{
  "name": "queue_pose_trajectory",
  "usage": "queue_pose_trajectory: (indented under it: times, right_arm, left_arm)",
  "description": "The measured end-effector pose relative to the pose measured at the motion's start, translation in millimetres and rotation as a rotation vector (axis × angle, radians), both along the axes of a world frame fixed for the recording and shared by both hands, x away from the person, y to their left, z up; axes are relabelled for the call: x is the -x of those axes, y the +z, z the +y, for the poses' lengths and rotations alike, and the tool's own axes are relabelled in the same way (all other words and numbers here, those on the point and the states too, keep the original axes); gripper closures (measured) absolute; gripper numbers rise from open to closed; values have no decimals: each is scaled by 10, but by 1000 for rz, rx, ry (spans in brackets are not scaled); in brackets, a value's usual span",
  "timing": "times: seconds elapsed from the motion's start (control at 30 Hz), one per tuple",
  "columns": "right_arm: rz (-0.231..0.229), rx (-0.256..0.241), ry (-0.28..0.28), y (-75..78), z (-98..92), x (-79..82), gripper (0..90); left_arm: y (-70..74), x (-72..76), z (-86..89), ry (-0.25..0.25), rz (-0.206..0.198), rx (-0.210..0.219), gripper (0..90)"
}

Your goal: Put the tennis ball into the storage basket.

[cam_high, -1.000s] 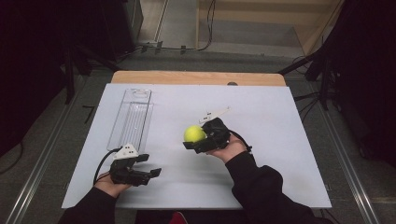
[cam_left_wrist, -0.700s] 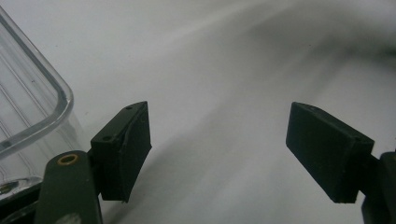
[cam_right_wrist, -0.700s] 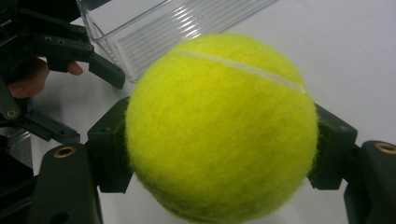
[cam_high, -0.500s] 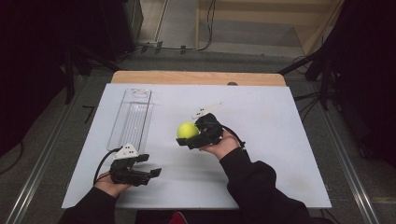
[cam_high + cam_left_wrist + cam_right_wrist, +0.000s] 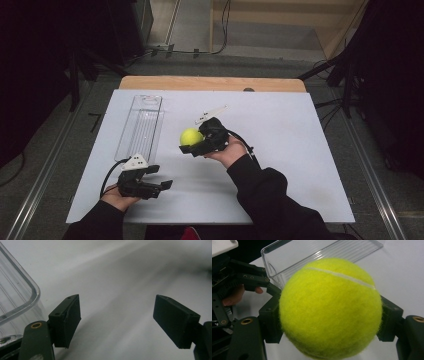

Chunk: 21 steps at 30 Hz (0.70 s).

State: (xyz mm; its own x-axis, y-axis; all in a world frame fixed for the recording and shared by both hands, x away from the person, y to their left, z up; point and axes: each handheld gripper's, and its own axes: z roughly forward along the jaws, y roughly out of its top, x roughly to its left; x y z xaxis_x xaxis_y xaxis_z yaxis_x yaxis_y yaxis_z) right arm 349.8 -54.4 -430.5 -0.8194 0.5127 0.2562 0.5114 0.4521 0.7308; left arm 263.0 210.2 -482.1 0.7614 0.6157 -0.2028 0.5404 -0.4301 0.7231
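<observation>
Overhead, a white sheet (image 5: 280, 150) covers a wooden table (image 5: 210, 83), whose bare edge shows along the far side. Dark surroundings, cables on a grey floor (image 5: 200, 30) and metal rails (image 5: 45, 175) flank the table. A clear tray (image 5: 140, 126) lies lengthwise on the left half of the sheet, its near end just beyond the left gripper (image 5: 162, 184).

Left gripper: held low at the near left edge by the left hand (image 5: 116, 196), with the jaws standing wide apart and nothing between them; the left gripper view (image 5: 116, 322) shows bare sheet in the gap and a rounded corner of the tray (image 5: 17, 295) at the left.

Right gripper (image 5: 192, 145): held by the right hand (image 5: 227, 152) near the middle of the sheet, with the jaws clamped on a yellow ball (image 5: 191, 136) from two sides. In the right gripper view the ball (image 5: 329, 307) sits between both pads, and the tray (image 5: 322, 255) lies behind it.

Compared with one second ago, the right gripper and ball have shifted leftward and slightly away from the person, closer to the tray; the left gripper remains where it was, jaws unchanged.
</observation>
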Motion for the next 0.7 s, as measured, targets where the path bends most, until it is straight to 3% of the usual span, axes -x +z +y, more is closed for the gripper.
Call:
queue_pose_trajectory:
  times: [0.7]
  right_arm:
    - [3, -18, 21, 155, 324, -180, 235]
  left_arm:
    - [3, -1, 6, -3, 0, 5, 229]
